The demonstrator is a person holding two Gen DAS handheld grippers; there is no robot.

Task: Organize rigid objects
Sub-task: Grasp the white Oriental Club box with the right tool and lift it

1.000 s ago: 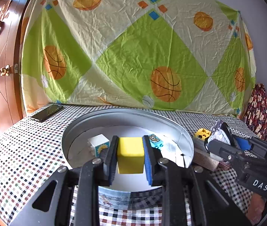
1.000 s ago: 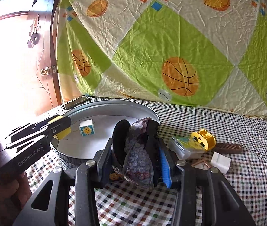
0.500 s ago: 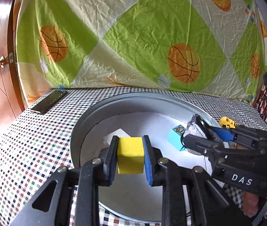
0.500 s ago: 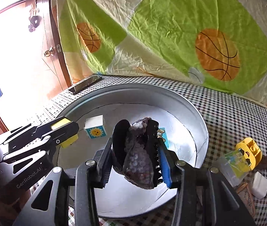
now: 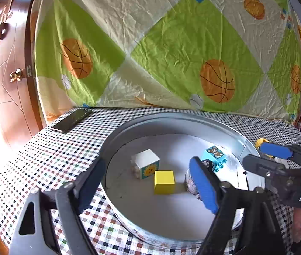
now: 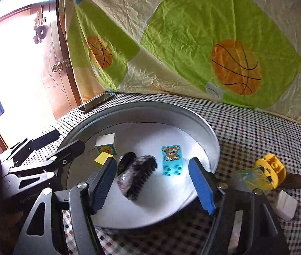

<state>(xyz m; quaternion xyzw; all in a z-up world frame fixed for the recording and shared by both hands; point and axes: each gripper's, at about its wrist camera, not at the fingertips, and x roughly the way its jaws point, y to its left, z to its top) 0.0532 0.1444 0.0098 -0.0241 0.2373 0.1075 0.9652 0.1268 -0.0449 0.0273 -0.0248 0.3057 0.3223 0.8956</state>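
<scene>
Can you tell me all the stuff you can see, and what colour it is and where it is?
round tin: 1, silver, on the table
yellow cube: 1, yellow, in the tin
sun block: 1, white with a sun picture, in the tin beside the yellow cube
animal brick: 1, turquoise, in the tin
hair claw: 1, black and speckled, in the tin
phone: 1, black, far left on the table
yellow toy: 1, yellow, on the table right of the tin
white piece: 1, white, on the table at right
tablecloth: 1, checked
basketball sheet: 1, green and cream, behind
door: 1, brown, left
left gripper: opening, empty
right gripper: opening, empty
</scene>
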